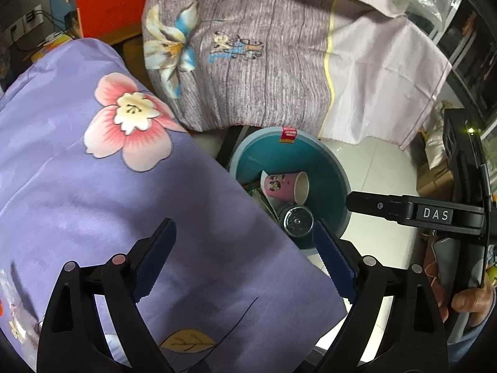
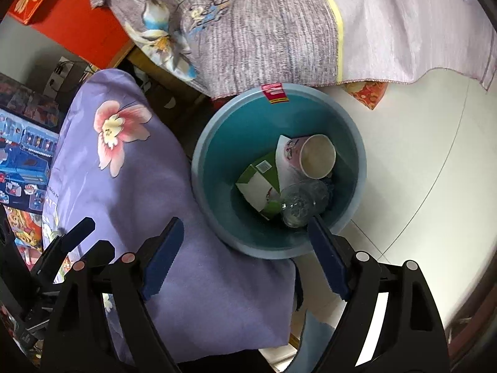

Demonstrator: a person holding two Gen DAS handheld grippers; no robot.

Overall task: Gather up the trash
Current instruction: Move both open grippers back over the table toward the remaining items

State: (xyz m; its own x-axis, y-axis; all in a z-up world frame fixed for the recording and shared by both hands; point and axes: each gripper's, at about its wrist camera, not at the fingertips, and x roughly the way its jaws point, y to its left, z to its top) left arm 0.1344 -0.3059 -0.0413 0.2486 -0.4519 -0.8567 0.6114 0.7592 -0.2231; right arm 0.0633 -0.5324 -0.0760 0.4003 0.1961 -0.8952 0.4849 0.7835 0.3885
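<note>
While both of your grippers hang over the bin, you've got tight margins: on the left a lavender floral cloth (image 2: 174, 211) drapes right up to the teal bin (image 2: 217, 143) and overlaps its near-left rim, and on the far side a grey striped cloth (image 2: 248, 37) hangs down to the bin's far rim. Open room lies to the right, where bare white floor tile (image 2: 419, 155) runs clear of both cloths.

Your right gripper (image 2: 245, 242) stands wide, nothing between its ribbed blue pads, and its right fingertip sits over the near edge of the bin. Your left gripper (image 1: 245, 239) is spread wide too, empty, its left finger over the lavender cloth and its right one just beside the bin's near rim. From the left wrist view, the right gripper's black finger, marked DAS, reaches in from the right above the bin's edge.

Inside the bin the trash is piled low: a pink printed paper cup (image 2: 310, 155) lying on its side, mouth toward you, a green and white carton (image 2: 264, 183) tilted beside it, and a crumpled clear plastic bottle (image 2: 301, 202) nearest you. A red label (image 2: 275, 93) sticks to the far rim. Bin walls look smooth, round and deep
</note>
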